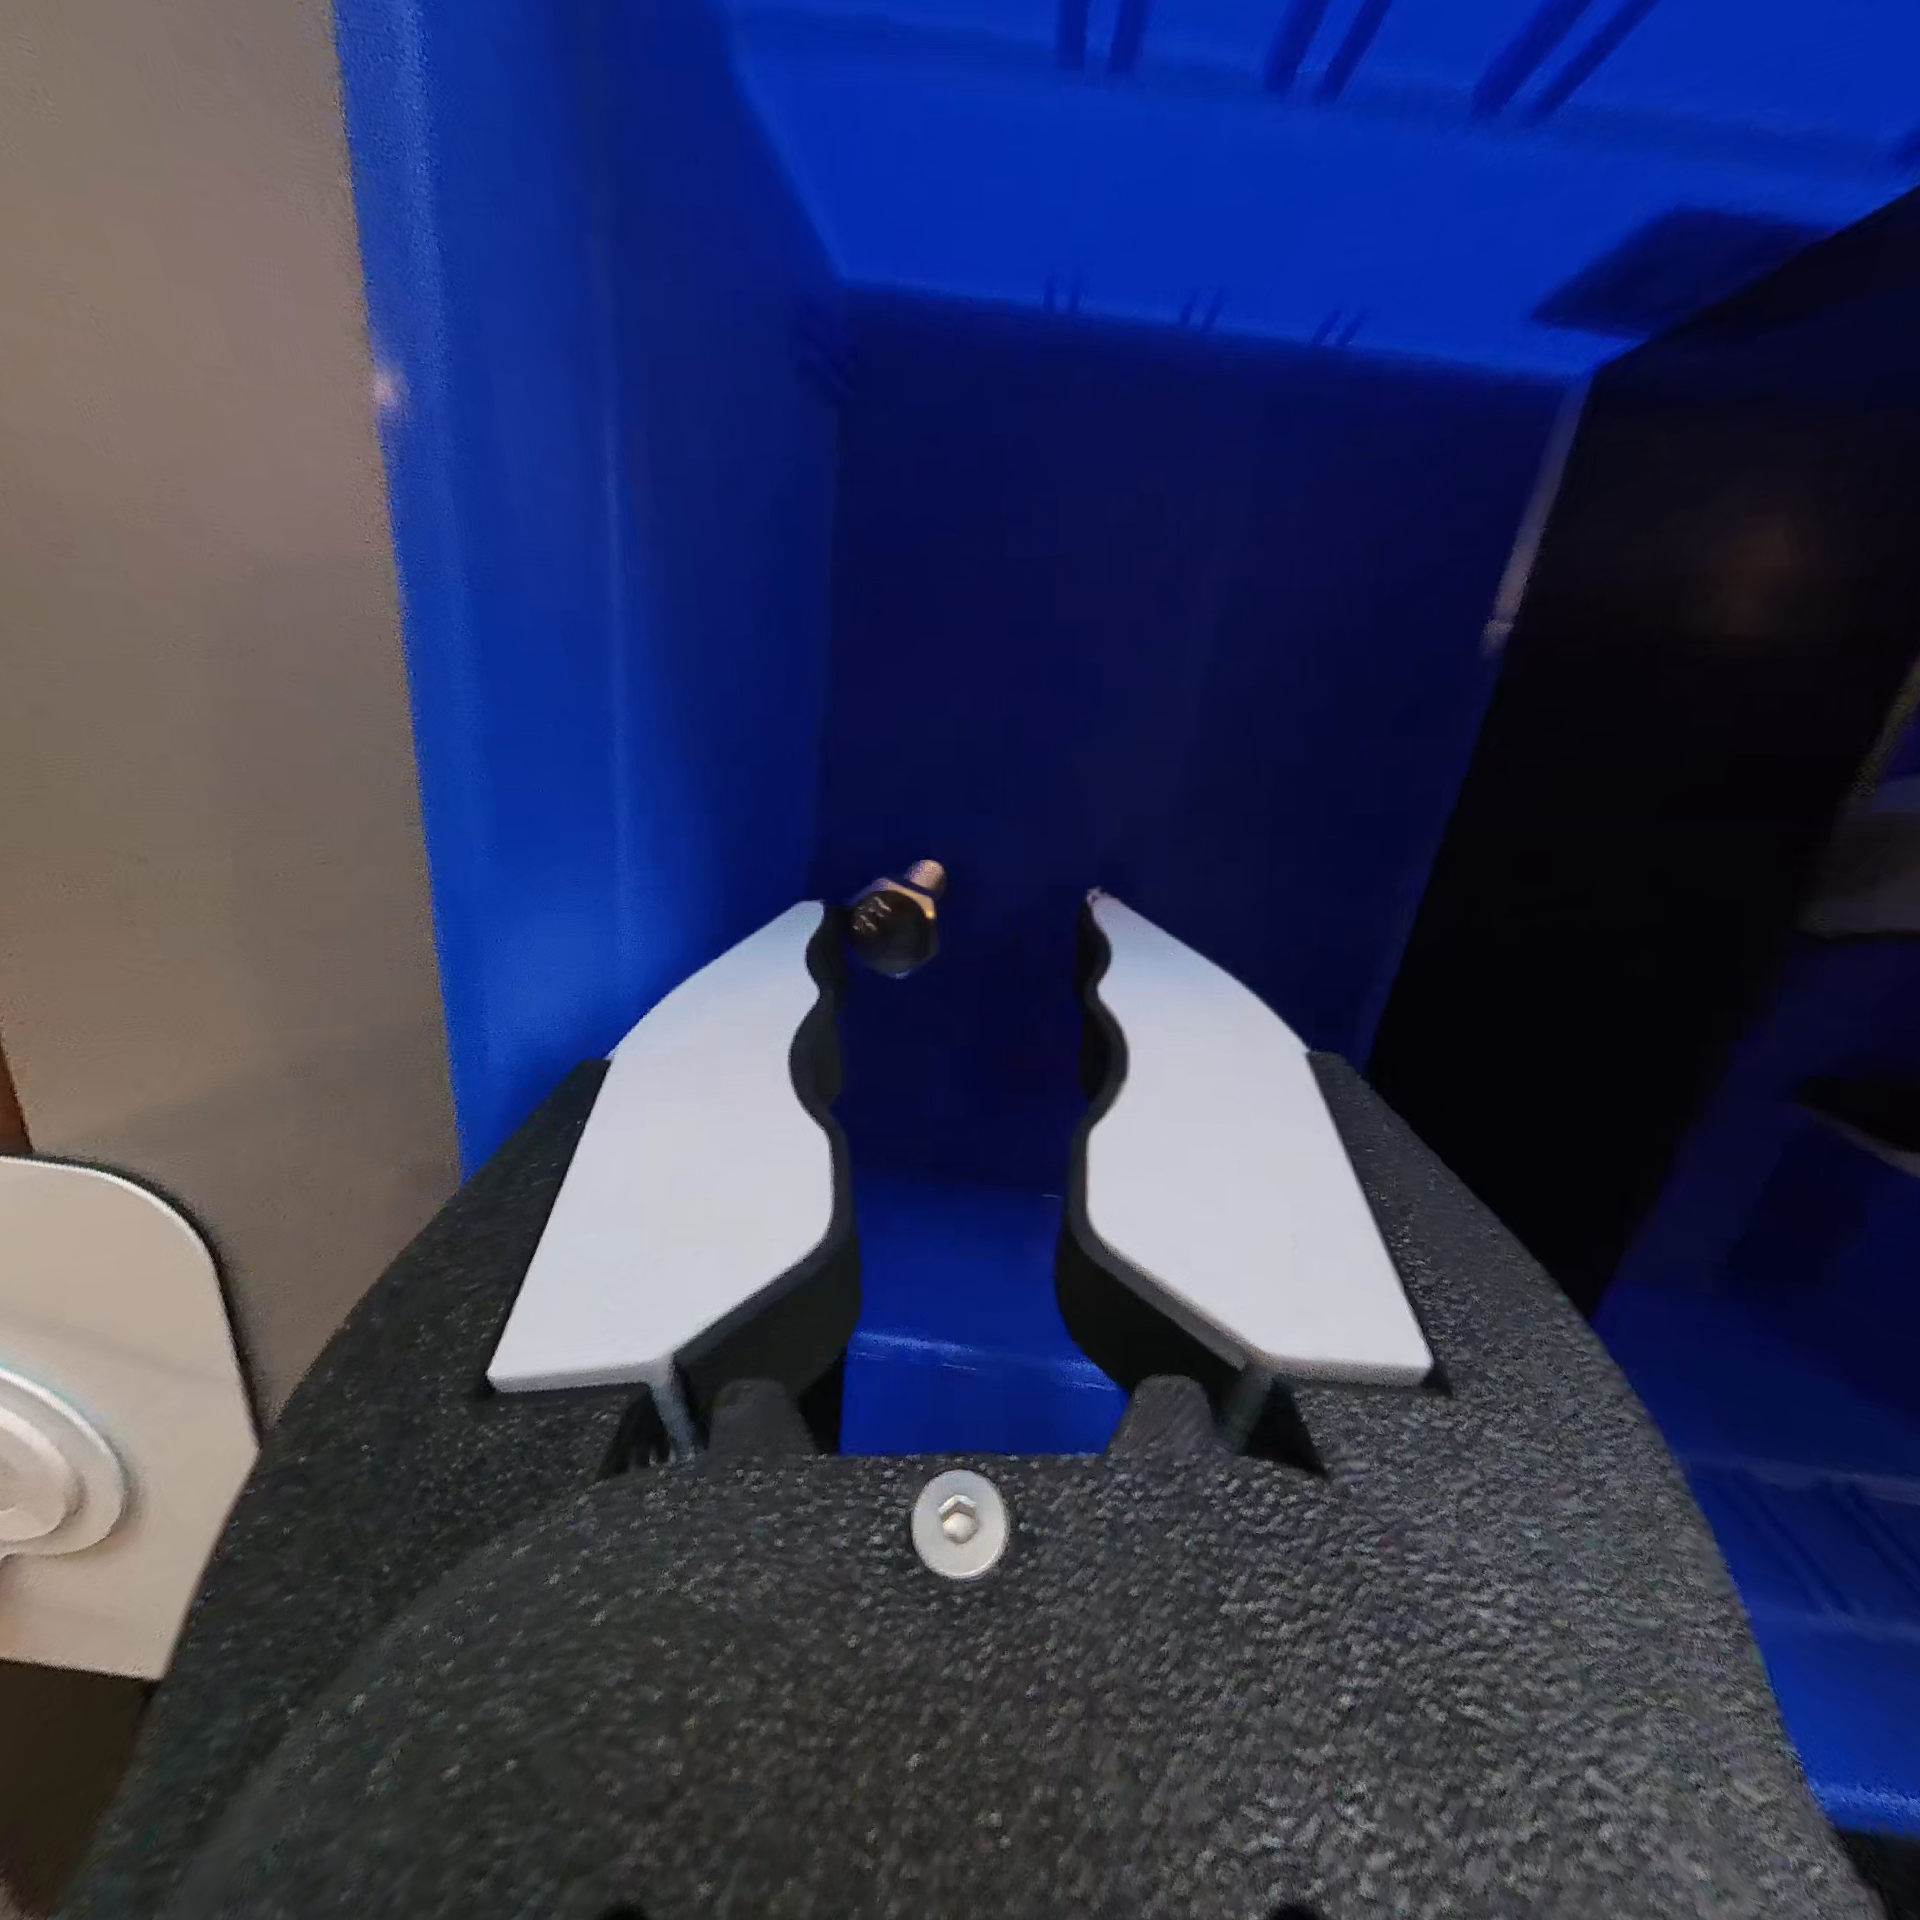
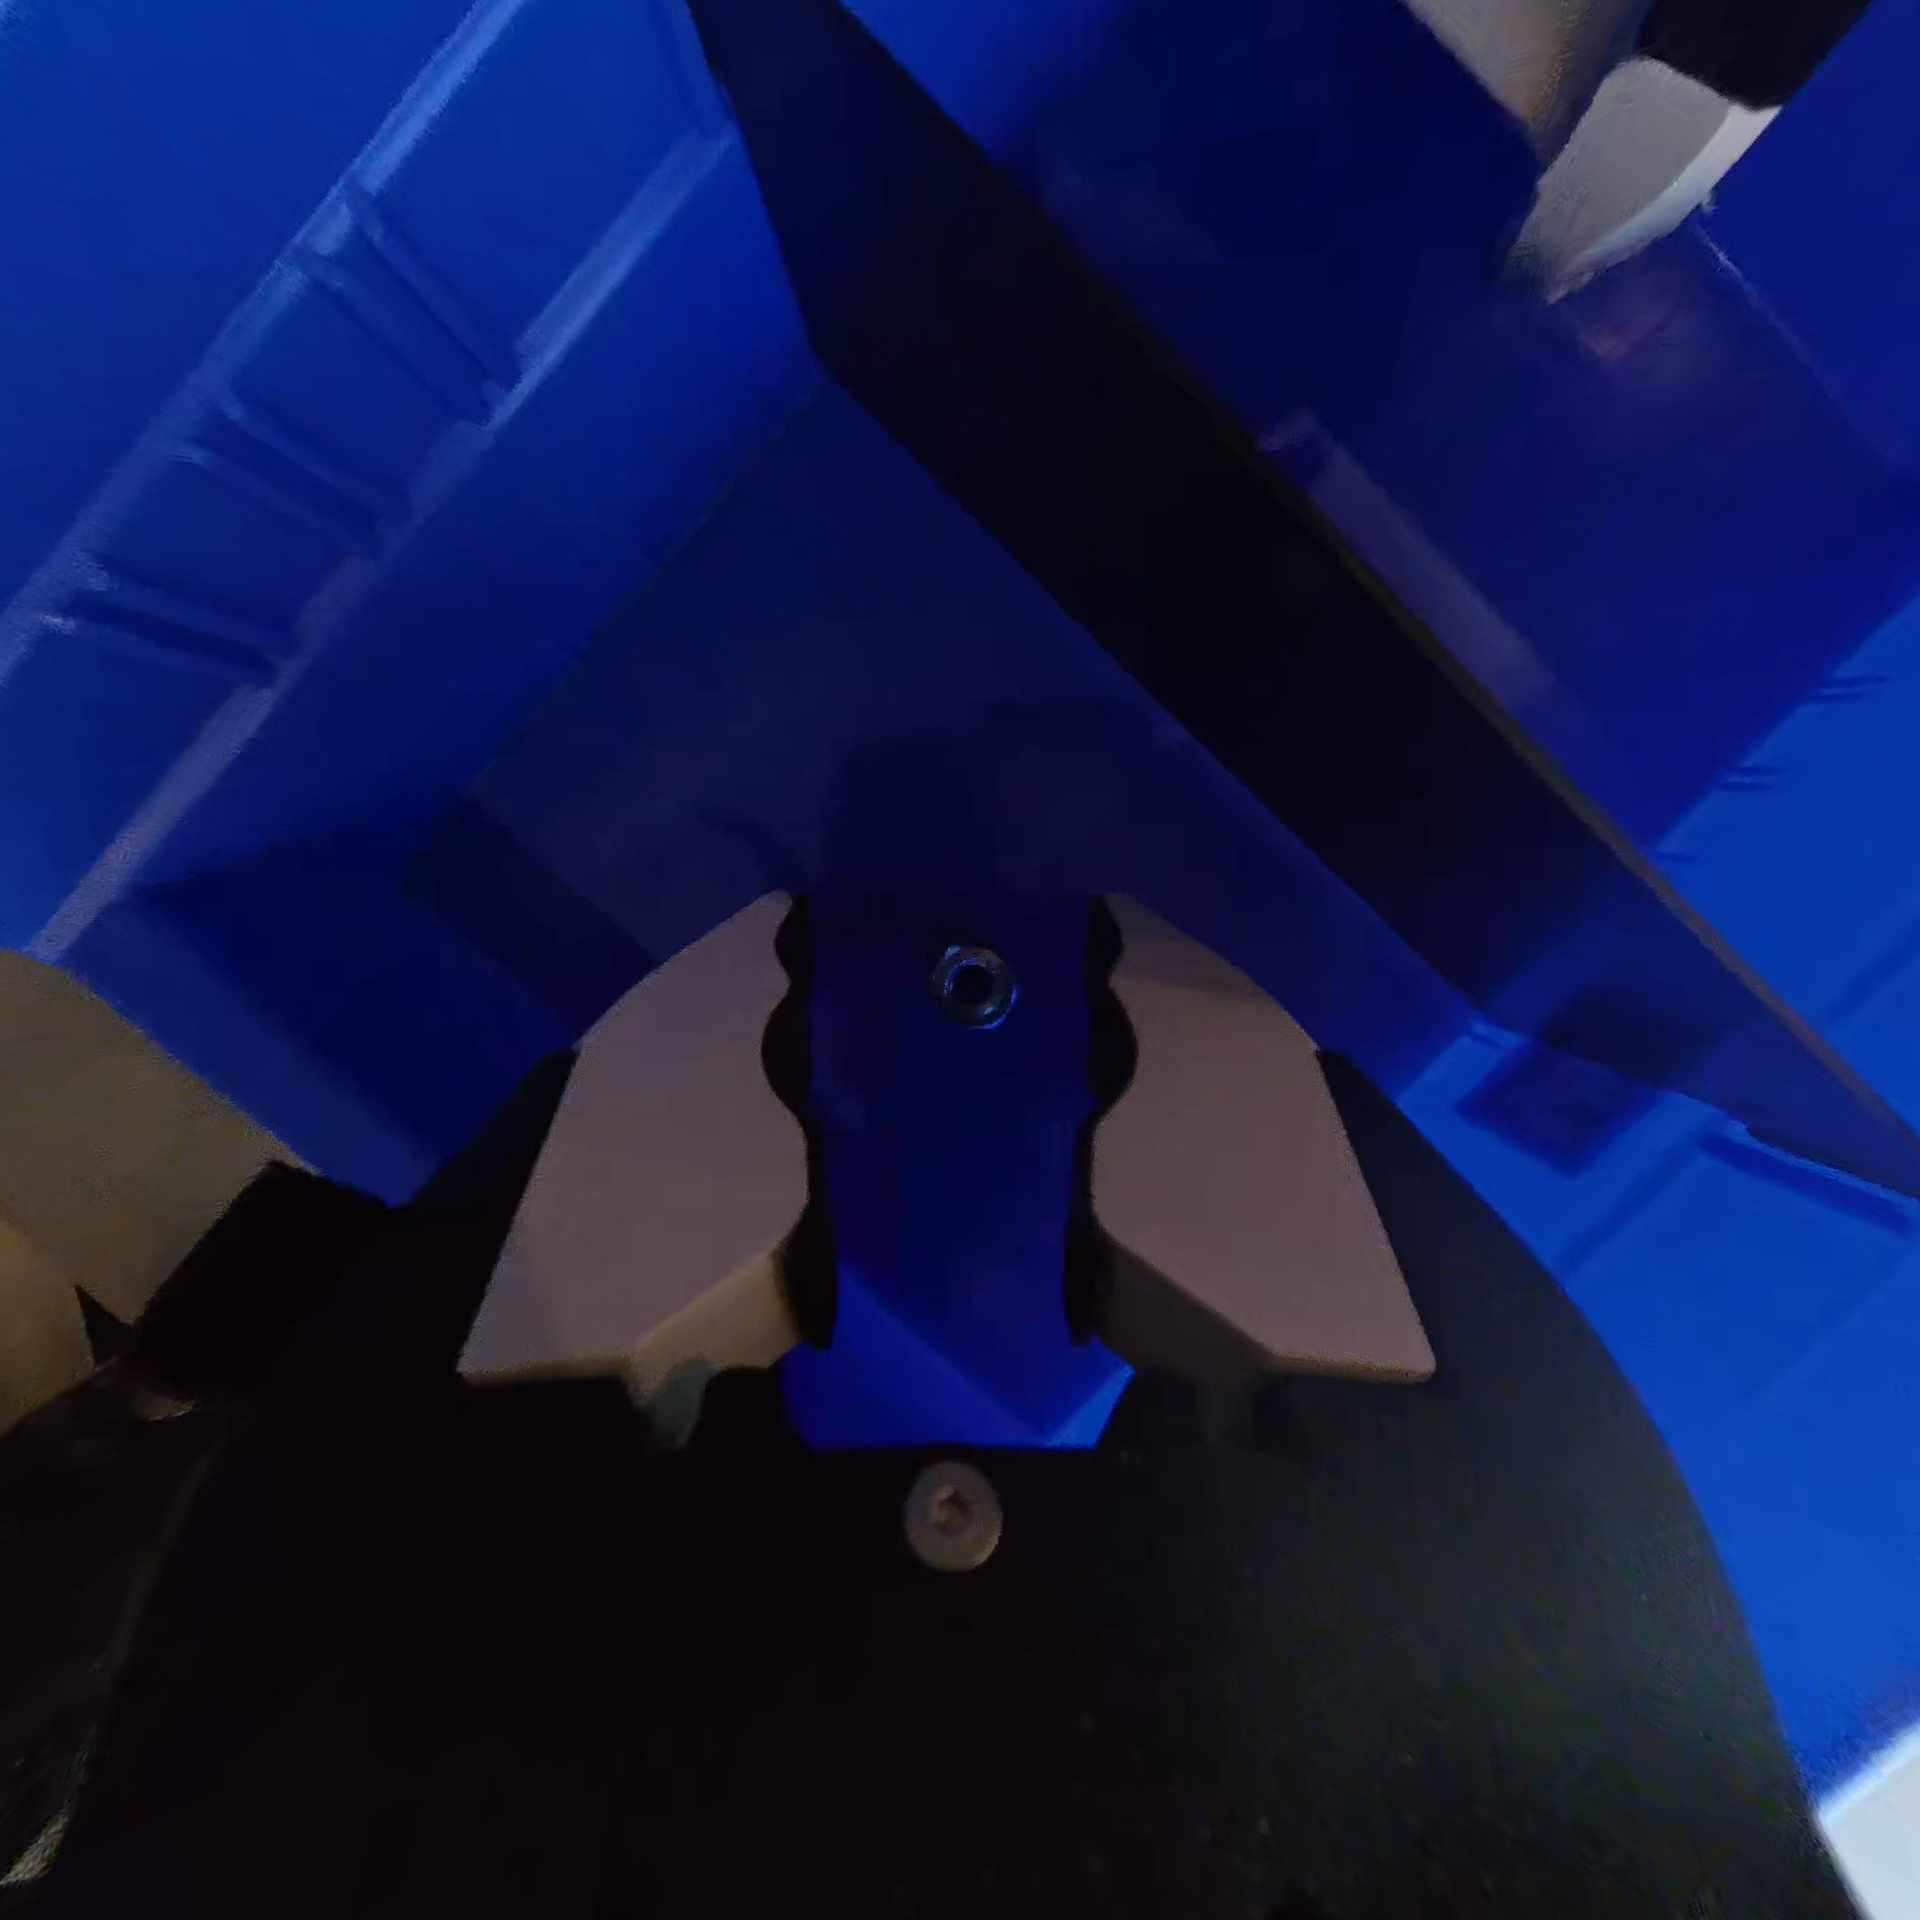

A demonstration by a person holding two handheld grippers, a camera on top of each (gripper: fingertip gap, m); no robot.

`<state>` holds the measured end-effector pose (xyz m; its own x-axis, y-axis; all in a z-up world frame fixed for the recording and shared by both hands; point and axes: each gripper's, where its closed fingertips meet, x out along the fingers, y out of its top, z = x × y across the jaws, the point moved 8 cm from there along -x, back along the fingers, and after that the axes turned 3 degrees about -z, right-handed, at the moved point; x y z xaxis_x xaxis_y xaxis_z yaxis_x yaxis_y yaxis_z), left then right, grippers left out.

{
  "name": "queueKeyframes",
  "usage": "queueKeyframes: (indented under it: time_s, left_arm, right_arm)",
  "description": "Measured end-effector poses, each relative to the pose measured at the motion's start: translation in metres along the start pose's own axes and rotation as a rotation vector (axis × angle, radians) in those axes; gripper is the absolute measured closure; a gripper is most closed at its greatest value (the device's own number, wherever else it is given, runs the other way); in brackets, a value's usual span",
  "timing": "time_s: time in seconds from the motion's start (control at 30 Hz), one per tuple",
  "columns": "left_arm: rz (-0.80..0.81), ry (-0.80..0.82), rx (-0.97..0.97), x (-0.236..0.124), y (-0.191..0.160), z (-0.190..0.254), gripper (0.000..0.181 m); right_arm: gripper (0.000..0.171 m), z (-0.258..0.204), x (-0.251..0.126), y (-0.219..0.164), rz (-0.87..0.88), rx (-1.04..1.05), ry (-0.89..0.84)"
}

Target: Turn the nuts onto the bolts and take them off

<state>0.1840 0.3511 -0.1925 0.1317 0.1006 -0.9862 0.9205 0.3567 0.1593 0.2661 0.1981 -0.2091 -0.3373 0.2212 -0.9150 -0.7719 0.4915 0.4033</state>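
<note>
In the left wrist view a steel hex-head bolt (image 1: 896, 923) lies on the floor of a blue bin compartment (image 1: 1143, 644), its head toward me. My left gripper (image 1: 954, 902) is open, with the bolt just inside its left fingertip (image 1: 790, 925). In the right wrist view a small steel nut (image 2: 971, 987) lies flat on the dark blue floor of another compartment (image 2: 644, 727). My right gripper (image 2: 945, 914) is open, its fingertips on either side of the nut, which sits between them near the tips.
A black divider (image 1: 1621, 727) walls the bolt's compartment on the right; it also shows in the right wrist view (image 2: 1195, 520). The bin's blue side wall (image 1: 603, 623) stands on the left, with a grey table surface (image 1: 187, 623) beyond it. A white metal plate (image 1: 94, 1403) sits at lower left. Measured from the fingertips, the white metal plate (image 1: 94, 1403) is 30 cm or so from the left gripper and 45 cm from the right.
</note>
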Motion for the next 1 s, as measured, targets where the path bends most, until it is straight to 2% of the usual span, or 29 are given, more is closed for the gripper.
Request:
queueKeyframes:
  time_s: [0.13,0.23,0.37,0.53,0.67,0.7,0.77,0.83,0.87,0.93,1.0]
  left_arm:
    - [0.097,-0.009,-0.008,-0.019,-0.004,0.002,0.13]
    - [0.257,0.001,-0.036,-0.045,-0.008,0.005,0.12]
    - [0.565,-0.011,-0.103,-0.092,-0.022,0.012,0.097]
    - [1.051,0.0,-0.163,-0.158,-0.057,0.027,0.063]
    - [1.355,0.129,-0.134,-0.201,-0.101,0.048,0.062]
    - [1.42,0.161,-0.128,-0.21,-0.114,0.054,0.069]
    - [1.539,0.181,-0.113,-0.226,-0.14,0.069,0.104]
    - [1.693,0.162,-0.11,-0.242,-0.167,0.084,0.131]
    - [1.759,0.171,-0.114,-0.248,-0.182,0.091,0.151]
    - [1.817,0.238,-0.133,-0.257,-0.212,0.101,0.179]
    - [1.842,0.349,-0.162,-0.263,-0.242,0.11,0.181]
  right_arm:
    - [0.115,0.001,-0.014,-0.002,0.055,0.011,-0.035]
    - [0.111,0.0,-0.028,-0.002,0.126,0.023,-0.061]
    - [0.106,-0.003,-0.049,-0.001,0.236,0.023,-0.104]
    - [0.108,-0.011,-0.073,0.003,0.392,0.023,-0.15]
    - [0.11,-0.022,-0.088,0.009,0.533,0.01,-0.163]
    - [0.11,-0.025,-0.092,0.011,0.575,0.001,-0.166]
    - [0.112,-0.032,-0.098,0.015,0.669,-0.022,-0.166]
    - [0.117,-0.04,-0.104,0.02,0.764,-0.044,-0.153]
    - [0.118,-0.043,-0.106,0.022,0.81,-0.053,-0.146]
    - [0.123,-0.05,-0.11,0.027,0.909,-0.082,-0.133]
    - [0.125,-0.058,-0.113,0.032,0.997,-0.127,-0.114]
